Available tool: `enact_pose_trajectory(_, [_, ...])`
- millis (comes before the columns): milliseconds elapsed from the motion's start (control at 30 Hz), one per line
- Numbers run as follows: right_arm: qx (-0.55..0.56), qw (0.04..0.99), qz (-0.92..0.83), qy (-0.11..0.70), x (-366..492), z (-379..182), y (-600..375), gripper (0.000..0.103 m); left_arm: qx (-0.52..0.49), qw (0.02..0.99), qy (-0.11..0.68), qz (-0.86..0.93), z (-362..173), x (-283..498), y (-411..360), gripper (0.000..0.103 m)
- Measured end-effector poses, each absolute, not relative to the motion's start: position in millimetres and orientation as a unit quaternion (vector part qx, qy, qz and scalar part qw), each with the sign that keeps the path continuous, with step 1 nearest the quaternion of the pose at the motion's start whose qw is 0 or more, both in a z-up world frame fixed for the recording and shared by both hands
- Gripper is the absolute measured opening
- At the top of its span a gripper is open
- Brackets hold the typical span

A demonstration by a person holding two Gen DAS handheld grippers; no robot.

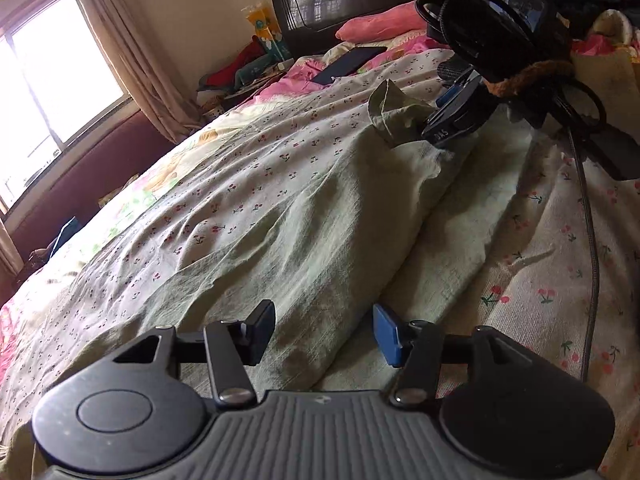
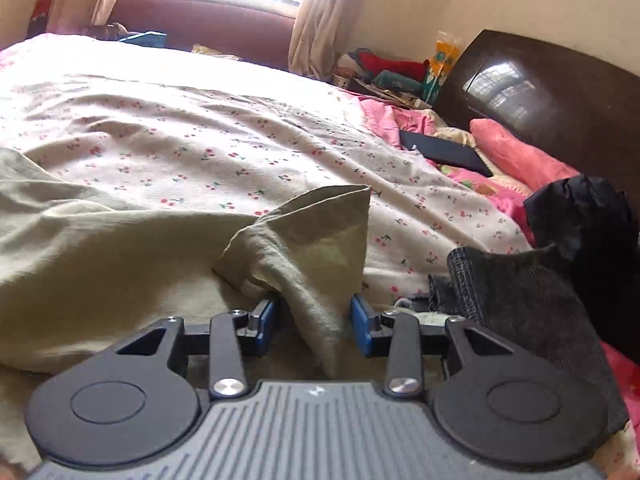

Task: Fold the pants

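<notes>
Pale green pants (image 1: 320, 208) lie stretched along a cherry-print bedsheet (image 1: 248, 152). My left gripper (image 1: 324, 320) hovers just above one end of them, jaws open, nothing between the pads. At the far end, the left wrist view shows my right gripper (image 1: 434, 130) against a raised corner of the pants (image 1: 390, 112). In the right wrist view, the right gripper (image 2: 315, 308) has its jaws parted, and a standing fold of the pants (image 2: 316, 248) hangs between the blue pads (image 2: 360, 320). Neither pad visibly presses on it.
A dark grey garment (image 2: 520, 300) and a black one (image 2: 588, 220) lie just right of the right gripper. A pink pillow (image 2: 516, 156), a dark flat tablet (image 2: 444, 152) and the dark headboard (image 2: 540, 88) are beyond. A cable (image 1: 588, 220) trails across the sheet.
</notes>
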State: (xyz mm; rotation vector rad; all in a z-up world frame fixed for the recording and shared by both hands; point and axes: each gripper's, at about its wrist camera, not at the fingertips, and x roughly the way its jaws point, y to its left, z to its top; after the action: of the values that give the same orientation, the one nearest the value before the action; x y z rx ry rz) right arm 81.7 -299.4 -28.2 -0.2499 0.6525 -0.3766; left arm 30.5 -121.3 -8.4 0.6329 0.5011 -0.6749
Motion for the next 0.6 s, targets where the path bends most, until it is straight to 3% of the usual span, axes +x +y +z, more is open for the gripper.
enact_pose_trajectory(33, [-0.099, 0.922, -0.199, 0.318, 84.1, -25.2, -308.0, 0.008, 0.3, 0.864, 0.243, -0.323, -8.2, 32.4, -123.6, 0.067])
enact_pose_trajectory(67, [-0.035, 0.927, -0.204, 0.314, 78.8, -15.7, -323.2, 0.002, 0.298, 0.864, 0.245, -0.324, -6.5, 33.2, -124.3, 0.067])
enact_pose_trajectory(167, [0.193, 0.925, -0.193, 0.265, 34.1, 15.4, -380.5, 0.002, 0.281, 0.869, 0.238, -0.33, 3.1, 30.9, -120.6, 0.067])
enact_pose_trajectory(267, [0.309, 0.903, -0.181, 0.237, -7.2, 19.0, -417.9, 0.011, 0.272, 0.869, 0.248, -0.33, 1.7, 31.2, -120.7, 0.067])
enact_pose_trajectory(433, [0.33, 0.884, -0.202, 0.263, -45.2, -2.4, -428.4, 0.012, 0.281, 0.864, 0.259, -0.328, -2.4, 21.7, -119.5, 0.067])
enact_pose_trajectory(500, [0.338, 0.882, -0.196, 0.262, -49.0, -6.3, -423.2, 0.023, 0.295, 0.862, 0.254, -0.325, -2.8, 18.5, -120.6, 0.067])
enact_pose_trajectory(600, [0.343, 0.887, -0.186, 0.248, -44.4, -7.0, -417.6, 0.033, 0.308, 0.861, 0.245, -0.321, -1.9, 16.7, -127.5, 0.068])
